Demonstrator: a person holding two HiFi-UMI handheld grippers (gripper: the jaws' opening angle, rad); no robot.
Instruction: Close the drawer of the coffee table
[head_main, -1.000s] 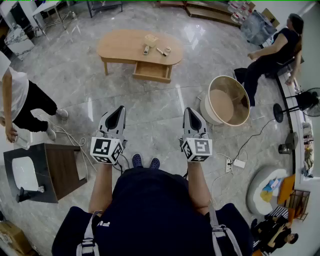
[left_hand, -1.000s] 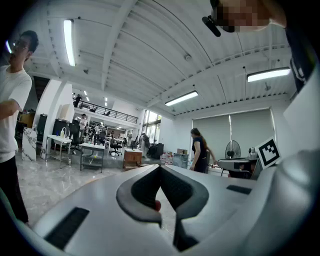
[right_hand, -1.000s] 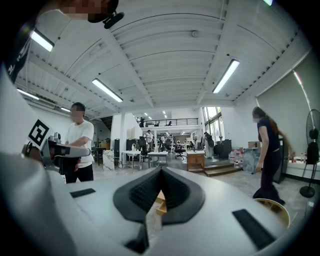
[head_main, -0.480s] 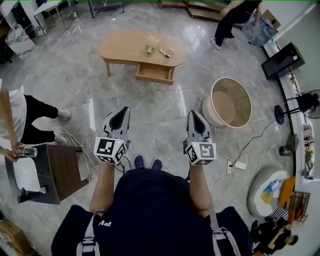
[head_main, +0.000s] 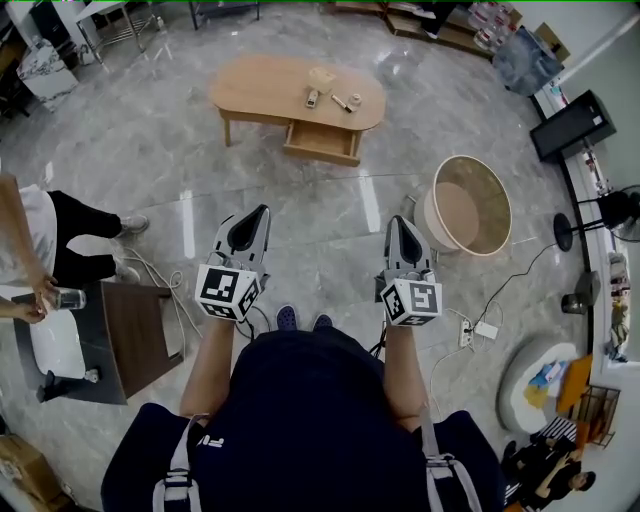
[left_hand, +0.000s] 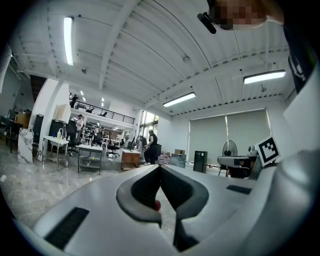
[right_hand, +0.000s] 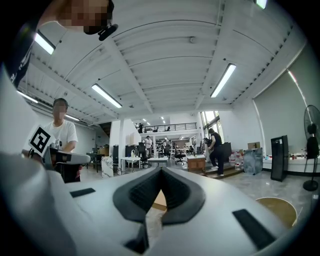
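The oval wooden coffee table (head_main: 270, 85) stands far ahead on the marble floor. Its drawer (head_main: 322, 142) is pulled out toward me at the front right. A small box (head_main: 321, 78) and a few small items lie on the top. My left gripper (head_main: 262, 211) and right gripper (head_main: 398, 220) are held side by side in front of my body, level, well short of the table. Both are shut with nothing between the jaws, as the left gripper view (left_hand: 159, 167) and the right gripper view (right_hand: 161, 170) show. A strip of the table's wood (right_hand: 159, 199) peeks below the right jaws.
A round tan tub (head_main: 470, 205) stands on the floor at the right. A dark side table (head_main: 135, 335) is at my left, with a person (head_main: 40, 230) beside it holding a glass. Cables and a power strip (head_main: 483, 328) lie on the floor.
Both grippers and my view have moved forward toward the coffee table. The person in black at the right has left the view. The person at the left has shifted beside the side table.
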